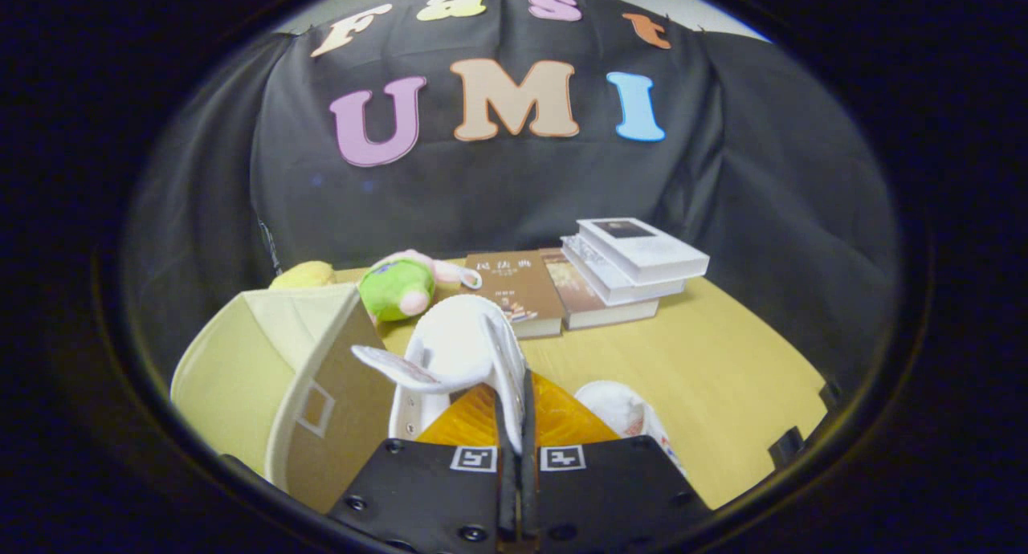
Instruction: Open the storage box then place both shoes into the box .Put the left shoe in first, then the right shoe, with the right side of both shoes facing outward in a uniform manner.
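Pinching the collar of a white shoe (454, 337), the fingers (514, 425) are nearly closed, lifting it beside the open storage box (281, 361). A second shoe (622, 409) lies on the worktop (723, 361) just right; books (610, 277) and plush toys (397, 285) line the far edge.

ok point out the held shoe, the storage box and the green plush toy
shoe (458, 337): gripper view, on its white upper.
storage box (337, 409): gripper view, on its brown side wall.
green plush toy (397, 289): gripper view, on its body.

Black cloth wall (498, 193) drapes in folds behind the yellow wooden table (723, 361); above the cloth, a pale room wall (683, 4) shows, evenly lit.
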